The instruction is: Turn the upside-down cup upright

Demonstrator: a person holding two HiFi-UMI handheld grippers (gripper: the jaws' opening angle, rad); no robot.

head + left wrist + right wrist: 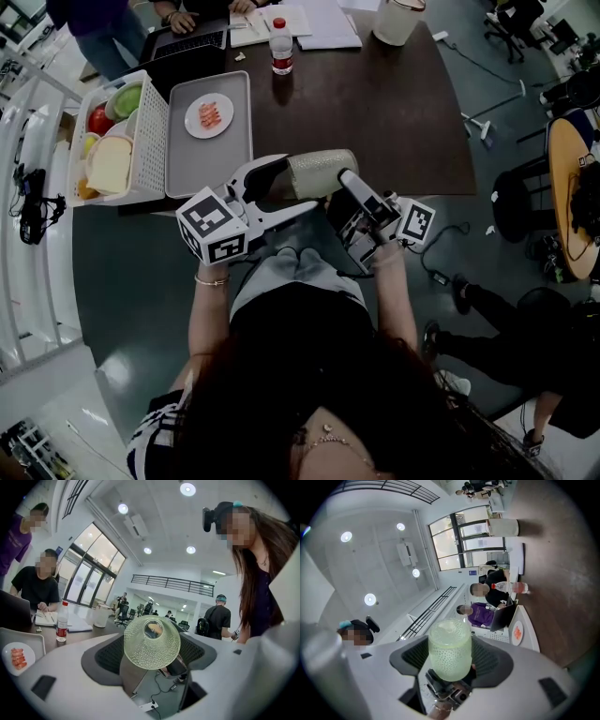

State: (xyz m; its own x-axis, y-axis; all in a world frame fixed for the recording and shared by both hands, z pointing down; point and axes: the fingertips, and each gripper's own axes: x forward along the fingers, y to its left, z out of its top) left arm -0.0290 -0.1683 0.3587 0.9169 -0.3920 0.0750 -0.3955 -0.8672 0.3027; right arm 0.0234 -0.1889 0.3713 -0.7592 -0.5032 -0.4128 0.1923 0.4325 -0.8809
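Two grippers flanked the cup point(322, 172) at the centre of the head view, lifted clear of the table point(375, 112) and lying on its side, halfway round, I'd say! Right gripper point(339, 192) was clamped on its bumpy wall to carry the turn; left gripper point(298, 184) stood wide around the left end, not visibly pressing, probably ready to steady it. Both forearms reached up-frame, wrists angled inward
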